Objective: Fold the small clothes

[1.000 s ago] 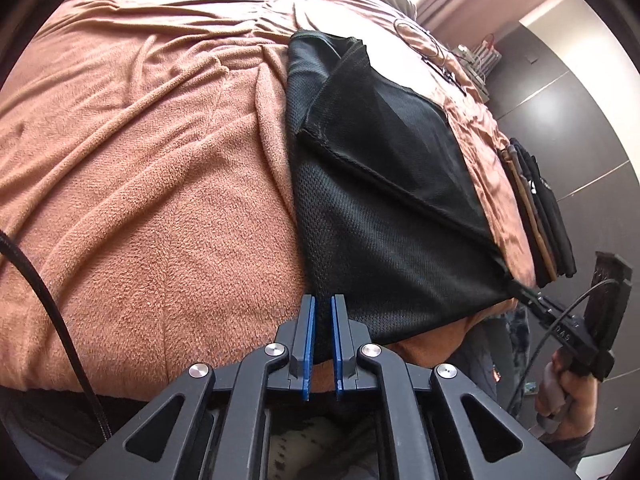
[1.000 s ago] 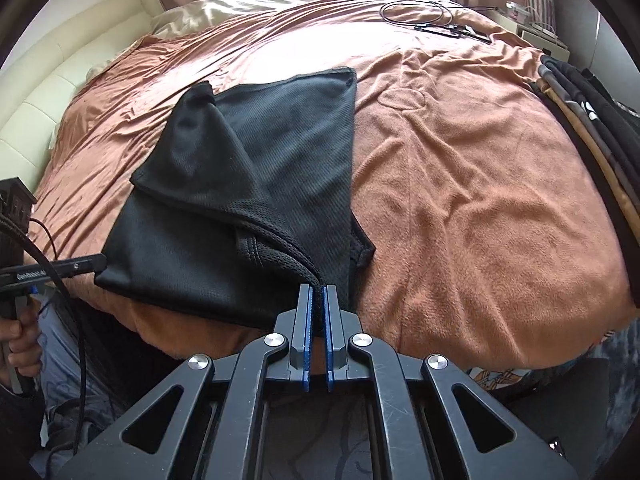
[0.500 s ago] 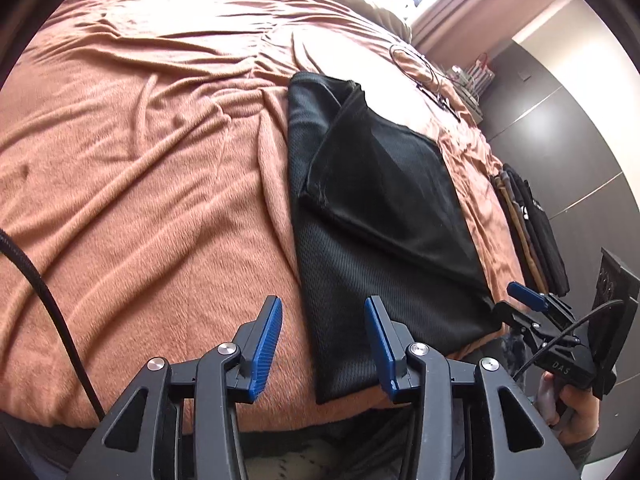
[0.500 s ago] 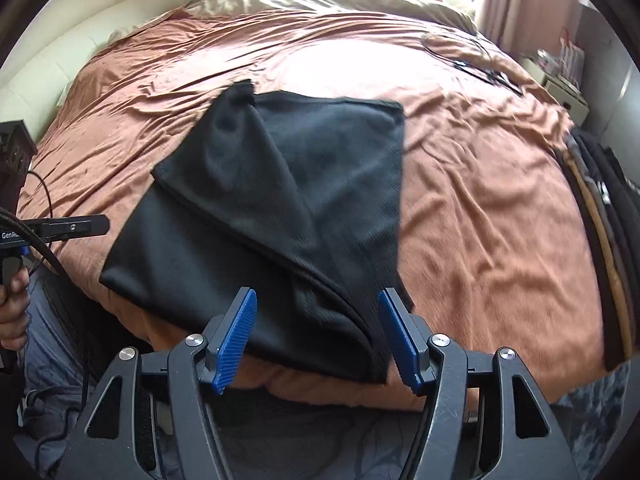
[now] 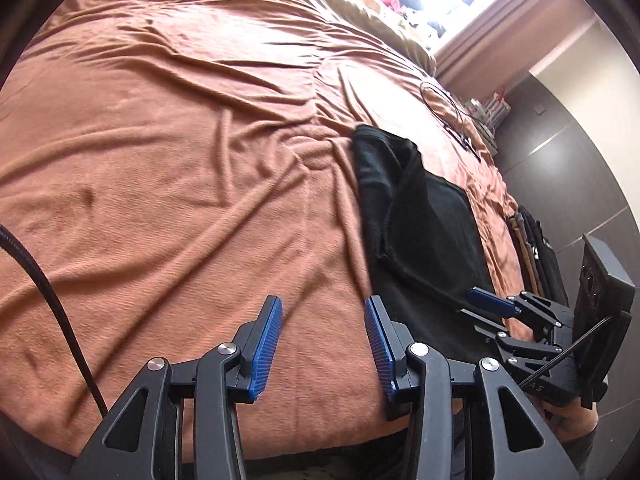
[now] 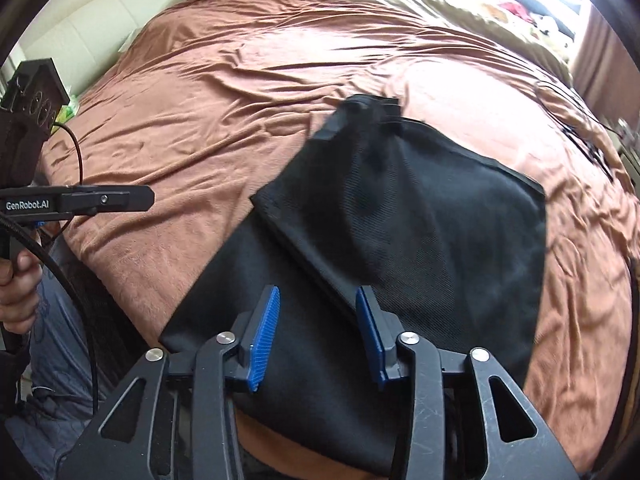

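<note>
Your left tool is spread over the blanket, nothing between its pads, just left of the black garment. Your right tool hangs over the garment's near edge with jaws apart and closing, pinching nothing; the cloth lies below them. The garment lies partly folded near the bed's front edge, one flap turned diagonally across it. A stack of dark clothes sits at the bed's right side, and a cable lies farther back.

The folded garment lies on the bed near its near edge; a clothes stack lies right.
</note>
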`<state>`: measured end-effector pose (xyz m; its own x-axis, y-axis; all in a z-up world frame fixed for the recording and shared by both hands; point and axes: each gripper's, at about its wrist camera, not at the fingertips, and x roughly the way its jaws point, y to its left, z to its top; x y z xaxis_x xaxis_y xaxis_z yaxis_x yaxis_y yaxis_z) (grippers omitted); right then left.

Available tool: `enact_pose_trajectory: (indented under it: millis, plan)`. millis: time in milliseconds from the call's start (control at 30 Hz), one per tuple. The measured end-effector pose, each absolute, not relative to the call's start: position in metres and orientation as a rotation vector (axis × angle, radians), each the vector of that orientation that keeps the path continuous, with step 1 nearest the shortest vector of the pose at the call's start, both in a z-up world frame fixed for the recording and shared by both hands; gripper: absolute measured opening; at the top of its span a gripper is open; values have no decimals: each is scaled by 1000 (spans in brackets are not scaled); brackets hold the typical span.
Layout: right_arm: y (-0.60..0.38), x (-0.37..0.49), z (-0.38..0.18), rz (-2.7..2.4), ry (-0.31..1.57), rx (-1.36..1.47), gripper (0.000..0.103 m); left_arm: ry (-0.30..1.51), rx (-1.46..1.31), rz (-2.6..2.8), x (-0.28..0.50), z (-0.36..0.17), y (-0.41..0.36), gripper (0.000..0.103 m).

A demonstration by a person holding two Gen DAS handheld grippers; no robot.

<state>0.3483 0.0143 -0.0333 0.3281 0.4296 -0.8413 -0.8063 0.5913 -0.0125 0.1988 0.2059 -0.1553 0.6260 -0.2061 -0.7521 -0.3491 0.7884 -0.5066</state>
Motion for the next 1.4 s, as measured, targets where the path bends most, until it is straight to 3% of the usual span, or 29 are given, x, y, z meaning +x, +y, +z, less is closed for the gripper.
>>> enact_pose_trajectory:
  millis: [267,433,500,600,1067,1400]
  plan:
    - [62,364,-46,895,924,-545,34,884,-758,138,185,-164,245,44]
    - [84,374,-59,899,935,-563,23,883,-782,159,183,-170,258,44]
    - [91,379,-66,898,950,-569,10,888,-785,162,184,-171,260,44]
    - [91,383,-62,898,931,-552,3,890,-782,160,189,-171,261,44]
    - [20,422,9,811,829,-413,3,926,-741,74,243,-161,231,44]
    - [-32,455,32,712,792,-331,3,956,-678,30,283,-153,202,44]
